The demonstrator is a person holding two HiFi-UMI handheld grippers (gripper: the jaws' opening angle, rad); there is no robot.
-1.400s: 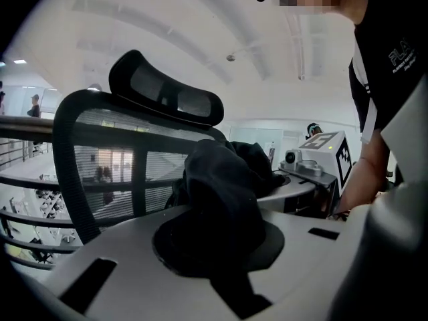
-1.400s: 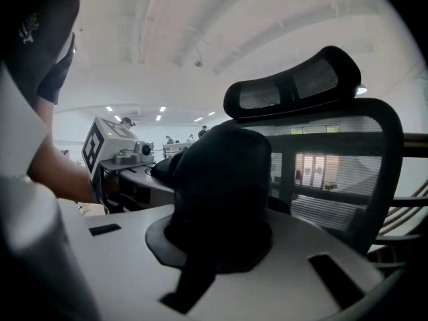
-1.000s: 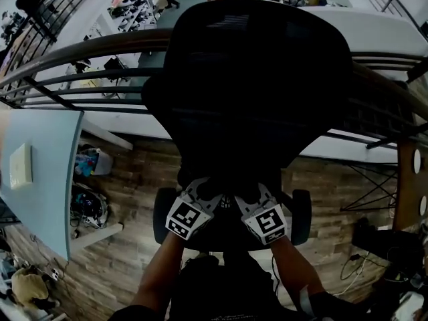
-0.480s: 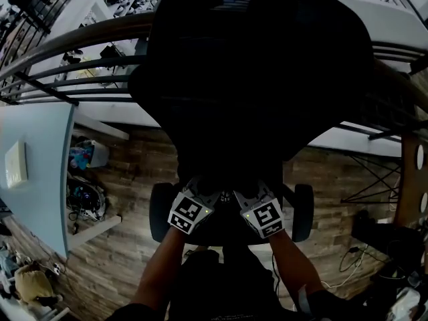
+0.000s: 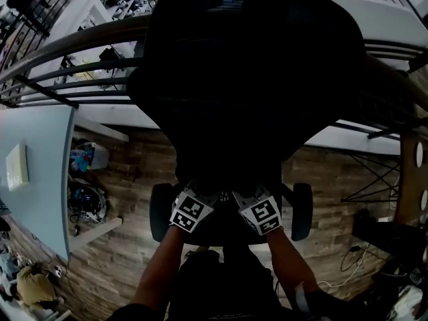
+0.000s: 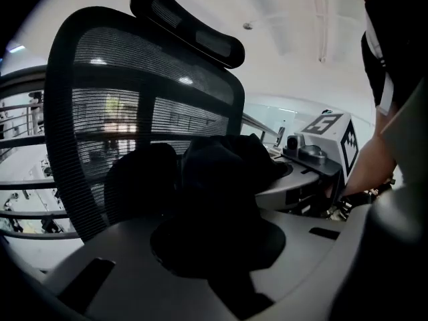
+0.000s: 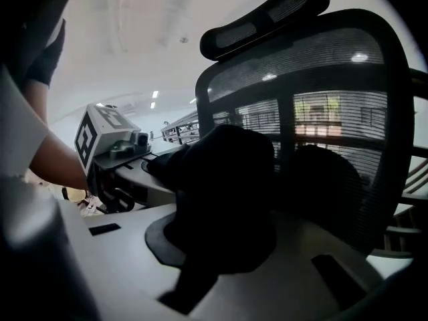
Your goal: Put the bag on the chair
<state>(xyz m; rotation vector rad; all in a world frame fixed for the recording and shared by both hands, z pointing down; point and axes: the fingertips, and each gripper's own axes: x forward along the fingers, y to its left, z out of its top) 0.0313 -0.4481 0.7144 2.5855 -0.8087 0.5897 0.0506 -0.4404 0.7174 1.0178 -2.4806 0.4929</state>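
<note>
Black bag [image 6: 221,199] held at the chair [image 5: 247,79], just before its mesh backrest [image 7: 321,112].
Bunched, it stretches sideways between the grippers, along the backrest. The right gripper [image 5: 251,191] pinches its fabric; the left gripper [image 5: 197,187] is opening, with fabric between its jaws. Armrests [image 5: 160,212] flank them, and a railing [image 5: 67,45] lies beyond.

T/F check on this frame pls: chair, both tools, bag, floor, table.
1. The chair has a mesh back and a headrest. True.
2. The right tool is empty. False: black bag fabric sits between its jaws.
3. The floor is wood plank. True.
4. The tools work from opposite sides of the chair. False: the left tool and right tool are side by side at the chair's front. The left tool's jaws are opening, with bag fabric between them.
5. The light-blue table is at the head view's right. False: it is at the left.
</note>
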